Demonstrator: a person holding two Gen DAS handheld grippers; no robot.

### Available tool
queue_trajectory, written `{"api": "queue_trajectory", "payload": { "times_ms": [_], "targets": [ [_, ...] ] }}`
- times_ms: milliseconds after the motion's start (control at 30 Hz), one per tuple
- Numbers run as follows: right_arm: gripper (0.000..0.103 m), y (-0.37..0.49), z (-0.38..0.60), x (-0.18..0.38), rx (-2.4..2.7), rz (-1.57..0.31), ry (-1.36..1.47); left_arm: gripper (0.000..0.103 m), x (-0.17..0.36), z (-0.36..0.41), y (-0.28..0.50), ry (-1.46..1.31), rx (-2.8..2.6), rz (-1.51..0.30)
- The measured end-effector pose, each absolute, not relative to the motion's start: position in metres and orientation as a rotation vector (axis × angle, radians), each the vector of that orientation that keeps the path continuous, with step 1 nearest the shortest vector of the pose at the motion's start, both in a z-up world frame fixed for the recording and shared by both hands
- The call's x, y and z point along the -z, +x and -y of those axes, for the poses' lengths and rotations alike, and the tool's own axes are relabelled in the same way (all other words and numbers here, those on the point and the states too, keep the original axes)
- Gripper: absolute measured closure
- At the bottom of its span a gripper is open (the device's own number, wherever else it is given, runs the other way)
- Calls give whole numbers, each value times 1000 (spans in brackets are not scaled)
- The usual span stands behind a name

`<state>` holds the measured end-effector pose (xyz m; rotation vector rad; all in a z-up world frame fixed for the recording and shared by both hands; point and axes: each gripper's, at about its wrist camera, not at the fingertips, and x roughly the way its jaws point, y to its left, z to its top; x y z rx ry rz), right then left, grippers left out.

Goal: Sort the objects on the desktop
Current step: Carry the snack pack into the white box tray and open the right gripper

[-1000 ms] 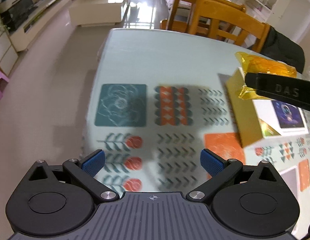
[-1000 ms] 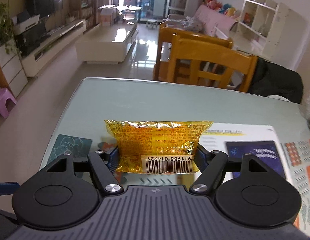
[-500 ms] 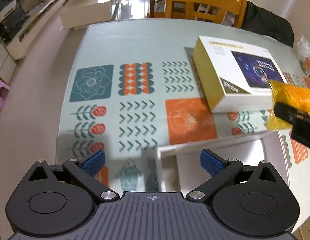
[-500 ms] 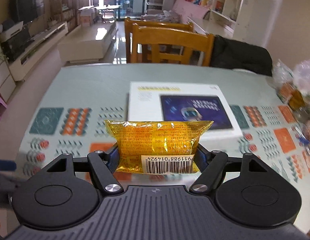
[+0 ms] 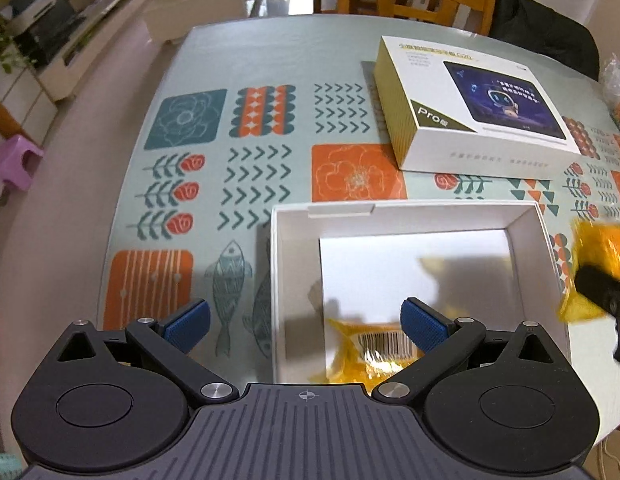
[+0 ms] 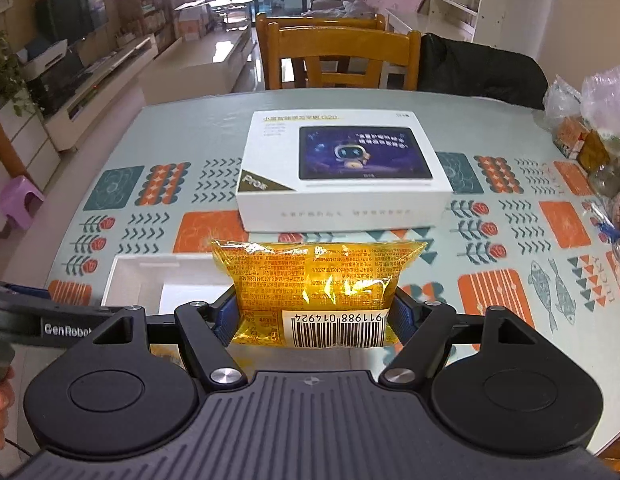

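My right gripper (image 6: 311,314) is shut on a yellow snack packet (image 6: 317,276) with a barcode, held above the table just right of an open white box (image 6: 138,276). In the left wrist view the same packet (image 5: 601,248) shows at the right edge, beside the box's right wall (image 5: 543,240). Another yellow packet (image 5: 373,350) lies inside the box at its near side. My left gripper (image 5: 306,322) is open and empty, hovering over the box's near left corner.
A white tablet box (image 5: 469,108) lies on the patterned tablecloth behind the open box; it also shows in the right wrist view (image 6: 341,172). Plastic bags of snacks (image 6: 589,128) sit at the table's right edge. Wooden chairs (image 6: 337,56) stand at the far side.
Both grippers have drawn back toward the near side of the table. The open white box has come into view under the left gripper. The right gripper still holds its packet.
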<state>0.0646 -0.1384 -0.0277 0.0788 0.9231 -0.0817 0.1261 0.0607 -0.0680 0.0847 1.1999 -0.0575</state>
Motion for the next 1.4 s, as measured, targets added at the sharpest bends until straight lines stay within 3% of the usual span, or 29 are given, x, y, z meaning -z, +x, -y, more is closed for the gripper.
{"api": "queue_trajectory", "payload": {
  "times_ms": [433, 900, 1400],
  "targets": [
    [12, 11, 160, 45, -49, -1046, 91, 0, 69, -48, 99, 42, -12, -1208],
    [11, -9, 148, 37, -130, -999, 75, 0, 69, -43, 64, 74, -48, -1233],
    [10, 15, 147, 56, -130, -1025, 146, 0, 72, -67, 54, 49, -91, -1259]
  ]
}}
